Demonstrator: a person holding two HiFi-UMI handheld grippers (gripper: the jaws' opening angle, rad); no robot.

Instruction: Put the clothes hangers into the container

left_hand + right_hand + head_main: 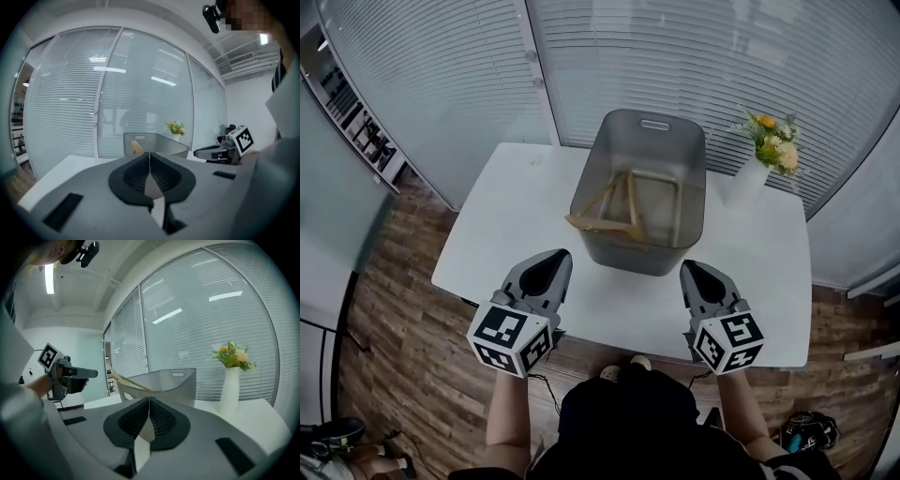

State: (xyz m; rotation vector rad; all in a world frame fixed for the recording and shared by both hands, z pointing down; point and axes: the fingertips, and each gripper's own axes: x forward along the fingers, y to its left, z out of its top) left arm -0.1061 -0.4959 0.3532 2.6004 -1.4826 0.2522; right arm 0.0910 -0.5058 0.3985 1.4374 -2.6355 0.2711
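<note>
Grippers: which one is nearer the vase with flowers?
The right gripper: it is on the same side of the grey container as the vase. The left gripper is on the other side, farther away.

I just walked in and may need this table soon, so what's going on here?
A person stands at the white table with a gripper in each hand. The wooden hangers already lie in the grey container, one end poking over its near rim. The left gripper and right gripper sit on the near side of the container, jaws together and empty. No other hanger shows on the table, only a vase of flowers.
</note>
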